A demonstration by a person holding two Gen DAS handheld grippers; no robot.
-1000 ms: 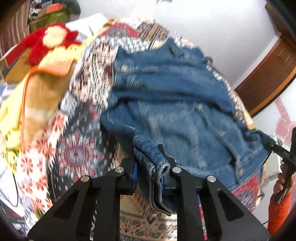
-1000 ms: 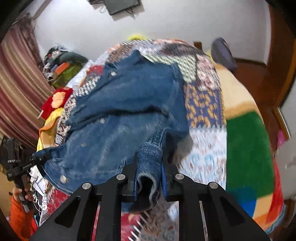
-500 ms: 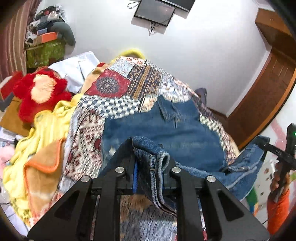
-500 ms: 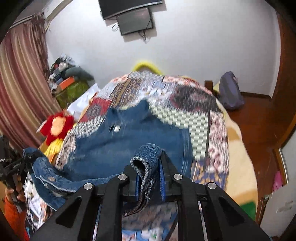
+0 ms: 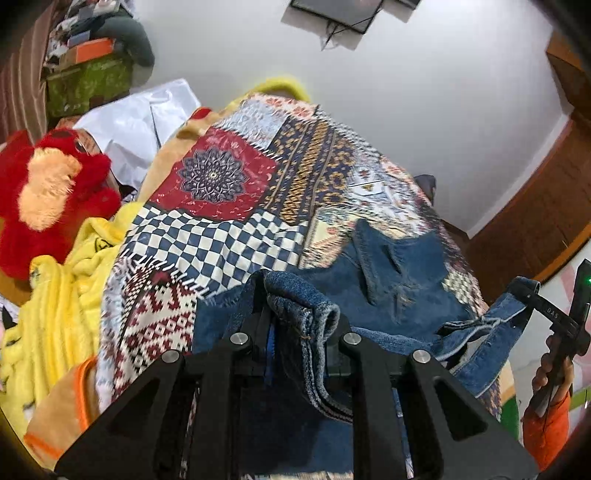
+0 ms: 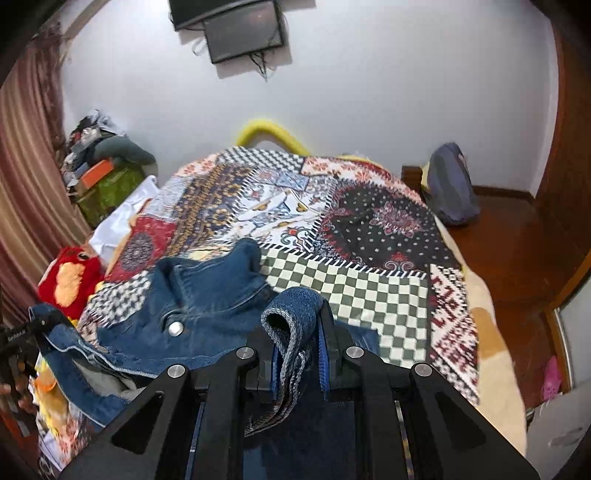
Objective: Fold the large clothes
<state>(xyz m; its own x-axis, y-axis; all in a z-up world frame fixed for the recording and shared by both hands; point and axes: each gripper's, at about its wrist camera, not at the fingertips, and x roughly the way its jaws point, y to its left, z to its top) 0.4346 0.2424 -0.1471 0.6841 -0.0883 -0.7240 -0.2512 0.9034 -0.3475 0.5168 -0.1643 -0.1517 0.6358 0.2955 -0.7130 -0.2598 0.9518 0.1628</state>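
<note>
Left gripper: the left gripper is clenched on a thick bunched fold of the denim jacket; the doubled hem stands up between its jaws and hangs down past them toward the camera.
Right gripper: the right gripper grasps another rolled edge of the denim jacket, the cloth curling over the top of the jaws and trailing down between them.
Jacket position: the collar end lies flat on the patchwork bedspread, while the lower part is lifted off it and stretched between the two grippers.
Jacket detail: in the right wrist view a metal snap button shows on the front, below the collar; a seamed edge sags between the held corners on the left of that view.
Other gripper as seen: in the left wrist view the right-hand tool appears at the far right edge, held by the person's hand with an orange sleeve, a denim corner pinched at its tip.
Bedspread: the patchwork bedspread covers the bed, with checkered, red medallion and dark floral panels.
Left of the bed: a red plush toy sits beside a yellow blanket and a white sheet.
Wall: a dark screen hangs on the white wall above the head of the bed.
Floor: a grey bag rests on the wooden floor by the bed's right side.
</note>
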